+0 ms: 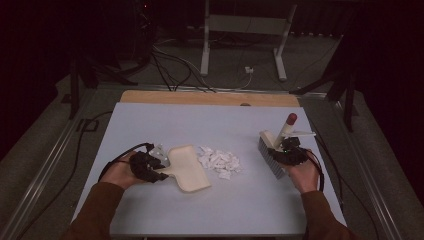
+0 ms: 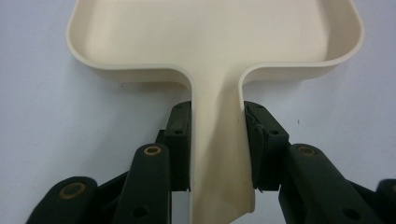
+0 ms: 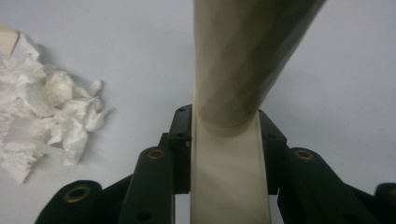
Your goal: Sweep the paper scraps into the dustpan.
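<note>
L gripper [image 2: 217, 140] clamped on cream plastic dustpan [image 2: 215, 42] handle | R gripper [image 3: 226, 149] clamped on cream hand brush [image 3: 243, 60] handle | white paper scraps [image 1: 219, 161] between

We rest our left hand [image 1: 120, 172] low on the left side, its left gripper [image 1: 161, 169] pointing rightward with jaws clamped tight. Our right hand [image 1: 303, 175] sits on the right side, palm up, its right gripper [image 1: 280, 148] aimed away from us, jaws likewise closed. Both forearms enter from below.
</note>
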A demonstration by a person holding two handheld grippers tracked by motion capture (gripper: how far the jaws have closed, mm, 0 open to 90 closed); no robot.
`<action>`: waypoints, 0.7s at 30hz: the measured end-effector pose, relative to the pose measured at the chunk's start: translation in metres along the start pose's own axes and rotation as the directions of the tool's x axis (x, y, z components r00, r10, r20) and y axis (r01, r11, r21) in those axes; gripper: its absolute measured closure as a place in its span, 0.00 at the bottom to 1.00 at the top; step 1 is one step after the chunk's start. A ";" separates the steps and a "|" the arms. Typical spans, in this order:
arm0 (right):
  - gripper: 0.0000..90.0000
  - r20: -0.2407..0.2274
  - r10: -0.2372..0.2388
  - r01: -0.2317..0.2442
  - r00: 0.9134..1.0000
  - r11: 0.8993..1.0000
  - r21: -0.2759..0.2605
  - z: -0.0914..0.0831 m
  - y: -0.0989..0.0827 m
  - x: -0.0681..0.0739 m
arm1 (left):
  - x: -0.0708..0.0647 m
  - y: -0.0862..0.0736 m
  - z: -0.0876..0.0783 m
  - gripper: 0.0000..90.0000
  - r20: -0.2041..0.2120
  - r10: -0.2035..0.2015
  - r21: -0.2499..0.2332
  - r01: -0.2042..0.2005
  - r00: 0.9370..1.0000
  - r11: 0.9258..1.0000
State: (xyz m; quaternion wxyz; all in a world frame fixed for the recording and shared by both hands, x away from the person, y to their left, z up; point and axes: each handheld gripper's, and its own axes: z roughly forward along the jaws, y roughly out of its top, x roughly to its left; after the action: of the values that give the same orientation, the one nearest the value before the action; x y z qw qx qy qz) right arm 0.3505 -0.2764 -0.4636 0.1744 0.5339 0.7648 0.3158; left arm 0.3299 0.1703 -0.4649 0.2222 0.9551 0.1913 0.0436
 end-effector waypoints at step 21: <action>0.74 -0.026 -0.062 0.063 0.998 0.998 0.007 0.019 0.018 0.043 | -0.001 0.007 0.005 0.74 0.005 0.019 0.010 -0.019 1.000 1.000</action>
State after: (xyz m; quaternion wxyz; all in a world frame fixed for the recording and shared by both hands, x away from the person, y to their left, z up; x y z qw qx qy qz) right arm 0.3586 -0.2272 -0.4629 0.1722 0.5063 0.7845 0.3140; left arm 0.3319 0.1621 -0.4665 0.2176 0.9580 0.1820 0.0423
